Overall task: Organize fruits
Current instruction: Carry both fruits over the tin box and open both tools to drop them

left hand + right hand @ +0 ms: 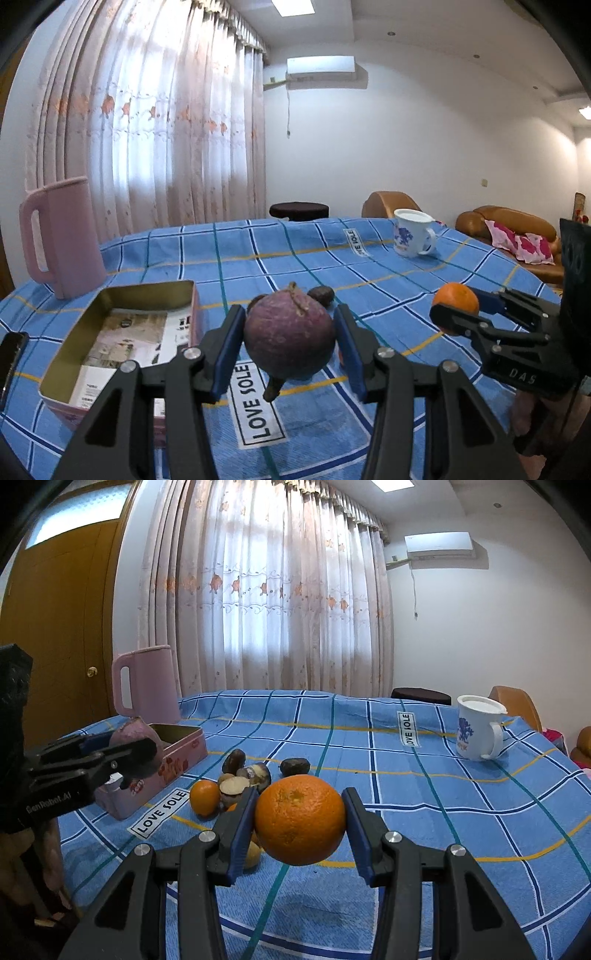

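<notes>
My left gripper [290,341] is shut on a purple mangosteen [288,332] and holds it above the blue checked tablecloth, just right of an open pink tin box [122,332]. My right gripper [299,825] is shut on a large orange [300,819], also held above the cloth; it also shows in the left wrist view [456,299]. In the right wrist view a small orange [204,797], several mangosteens and cut pieces [243,775] and a dark fruit [294,766] lie on the cloth between the tin box [173,753] and my right gripper. The left gripper [125,760] shows at the left beside the tin.
A pink pitcher [62,236] stands behind the tin at the table's far left. A white lidded mug [412,232] stands at the far right. A phone [11,354] lies at the left edge. A sofa and stool are beyond the table.
</notes>
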`<control>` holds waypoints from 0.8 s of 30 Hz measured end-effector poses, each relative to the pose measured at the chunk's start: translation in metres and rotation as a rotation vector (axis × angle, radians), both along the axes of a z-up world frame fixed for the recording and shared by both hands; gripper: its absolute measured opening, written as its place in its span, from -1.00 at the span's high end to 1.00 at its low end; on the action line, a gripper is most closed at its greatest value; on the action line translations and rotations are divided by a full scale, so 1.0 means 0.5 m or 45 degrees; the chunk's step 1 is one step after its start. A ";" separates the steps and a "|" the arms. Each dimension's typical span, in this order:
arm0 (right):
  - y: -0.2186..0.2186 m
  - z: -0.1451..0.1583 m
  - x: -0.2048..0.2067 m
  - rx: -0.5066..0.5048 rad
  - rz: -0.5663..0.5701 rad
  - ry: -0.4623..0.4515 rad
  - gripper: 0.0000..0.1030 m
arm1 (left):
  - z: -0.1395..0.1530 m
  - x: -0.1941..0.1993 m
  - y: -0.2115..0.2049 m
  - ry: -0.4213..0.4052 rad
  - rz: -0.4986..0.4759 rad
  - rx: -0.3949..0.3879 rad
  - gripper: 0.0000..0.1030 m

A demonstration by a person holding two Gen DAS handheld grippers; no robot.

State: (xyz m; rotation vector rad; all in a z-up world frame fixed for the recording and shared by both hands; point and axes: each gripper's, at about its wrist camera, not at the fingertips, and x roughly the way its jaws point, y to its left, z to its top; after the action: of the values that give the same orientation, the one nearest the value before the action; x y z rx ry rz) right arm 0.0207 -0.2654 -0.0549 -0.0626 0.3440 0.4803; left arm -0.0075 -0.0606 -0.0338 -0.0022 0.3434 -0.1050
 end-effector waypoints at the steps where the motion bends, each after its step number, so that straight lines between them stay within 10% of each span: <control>1: 0.002 0.001 0.000 -0.005 -0.002 -0.003 0.06 | 0.001 -0.001 0.002 -0.006 0.004 -0.001 0.00; 24: 0.185 0.119 0.056 -0.047 0.321 0.013 0.06 | 0.020 0.035 0.164 0.109 0.241 -0.022 0.00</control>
State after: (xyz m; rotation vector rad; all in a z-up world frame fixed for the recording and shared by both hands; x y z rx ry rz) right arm 0.0489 -0.1729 0.0045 -0.1406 0.3568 0.7236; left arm 0.0100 0.0215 -0.0238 -0.0566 0.4257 0.0797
